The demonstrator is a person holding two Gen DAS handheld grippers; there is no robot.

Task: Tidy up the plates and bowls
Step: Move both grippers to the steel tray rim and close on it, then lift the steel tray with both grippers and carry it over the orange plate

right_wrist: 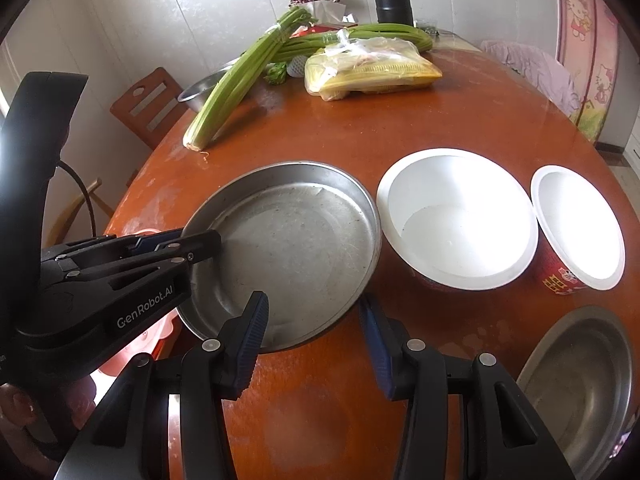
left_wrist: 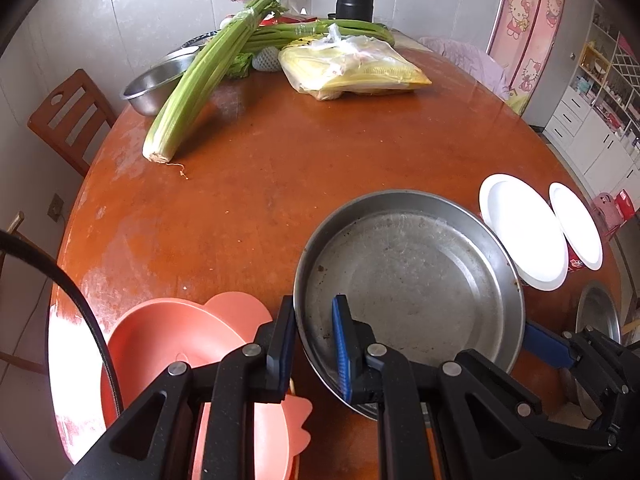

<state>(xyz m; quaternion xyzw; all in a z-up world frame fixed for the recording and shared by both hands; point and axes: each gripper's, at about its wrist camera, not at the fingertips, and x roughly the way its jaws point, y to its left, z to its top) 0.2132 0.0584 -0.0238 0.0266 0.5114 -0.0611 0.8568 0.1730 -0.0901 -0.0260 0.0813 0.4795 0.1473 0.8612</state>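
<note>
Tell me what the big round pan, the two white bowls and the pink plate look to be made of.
Round pan: bare metal, probably stainless steel or aluminium; dull grey, scuffed and spotted. White bowls: likely foam or paper disposables; matte white inside, red printed outside. Pink plate: looks like plastic; smooth, evenly coloured, moulded scalloped edge.

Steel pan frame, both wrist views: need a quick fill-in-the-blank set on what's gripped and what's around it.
1. The left gripper is shut on the rim of the ____ pan.
2. The right gripper straddles the pan's near rim with its fingers ____, not pressing on it.
3. Right of the pan stand two white-lined ____.
4. Under the left gripper lies a ____ plastic dish.

Missing words: steel; open; bowls; pink
</note>
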